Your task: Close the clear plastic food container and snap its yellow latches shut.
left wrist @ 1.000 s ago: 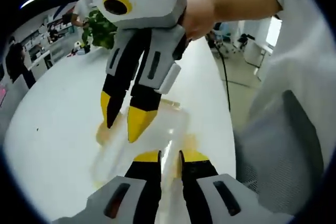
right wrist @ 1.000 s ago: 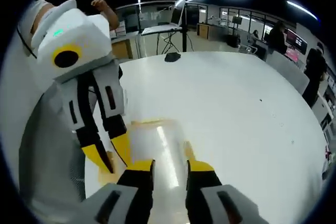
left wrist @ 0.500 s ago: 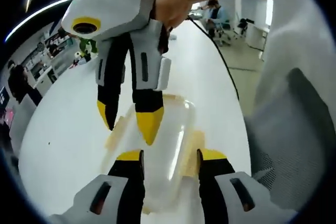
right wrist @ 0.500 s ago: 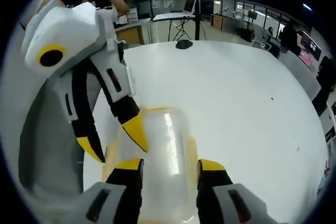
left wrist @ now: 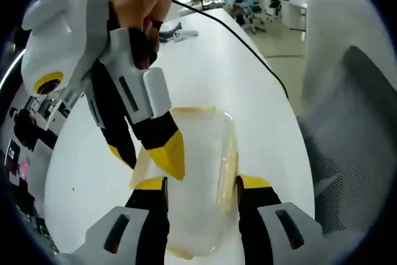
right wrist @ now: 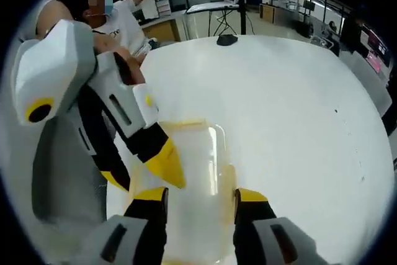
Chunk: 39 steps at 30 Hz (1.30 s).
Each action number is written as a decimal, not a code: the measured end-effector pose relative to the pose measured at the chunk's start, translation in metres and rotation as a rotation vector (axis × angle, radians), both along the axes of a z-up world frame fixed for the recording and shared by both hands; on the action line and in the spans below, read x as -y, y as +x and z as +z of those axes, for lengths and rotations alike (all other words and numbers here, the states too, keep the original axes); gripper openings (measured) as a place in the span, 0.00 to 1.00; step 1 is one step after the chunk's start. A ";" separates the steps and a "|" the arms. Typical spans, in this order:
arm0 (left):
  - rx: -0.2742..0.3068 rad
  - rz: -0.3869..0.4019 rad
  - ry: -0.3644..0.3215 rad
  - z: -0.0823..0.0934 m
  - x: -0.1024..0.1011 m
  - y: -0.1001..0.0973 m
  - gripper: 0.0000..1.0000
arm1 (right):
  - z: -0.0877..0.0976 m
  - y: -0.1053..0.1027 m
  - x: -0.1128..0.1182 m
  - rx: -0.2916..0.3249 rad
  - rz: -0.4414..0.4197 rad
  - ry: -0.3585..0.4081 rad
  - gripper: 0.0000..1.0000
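The clear container (left wrist: pixel 197 172) with yellow latches (left wrist: pixel 231 164) is lying on the white table (left wrist: pixel 211 60). Both the left gripper (left wrist: pixel 201 185) and right gripper (right wrist: pixel 200 193) are hovering above it, fingers spread wide, gripping nothing.

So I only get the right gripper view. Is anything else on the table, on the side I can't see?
Observer: Yes. In the left gripper view a black cable runs across the table, beyond the container.
Operator: And what's past the table's edge there?
Observer: A grey mesh chair, close beside the table.
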State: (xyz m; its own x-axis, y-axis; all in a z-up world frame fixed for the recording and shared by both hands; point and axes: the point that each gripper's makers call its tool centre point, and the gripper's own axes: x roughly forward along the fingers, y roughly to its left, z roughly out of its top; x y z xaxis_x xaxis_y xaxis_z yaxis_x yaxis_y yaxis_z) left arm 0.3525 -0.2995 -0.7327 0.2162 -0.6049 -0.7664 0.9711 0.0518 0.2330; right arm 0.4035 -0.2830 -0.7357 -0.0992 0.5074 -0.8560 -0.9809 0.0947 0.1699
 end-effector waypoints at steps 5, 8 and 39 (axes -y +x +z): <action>0.011 0.001 0.026 -0.002 0.001 -0.001 0.41 | -0.002 -0.001 0.000 -0.036 0.006 -0.024 0.41; 0.003 0.005 0.028 -0.001 0.000 0.000 0.41 | -0.003 -0.002 0.000 -0.038 0.037 -0.050 0.40; 0.085 0.040 0.053 -0.005 0.002 0.002 0.38 | -0.008 -0.003 -0.001 -0.078 0.082 -0.093 0.37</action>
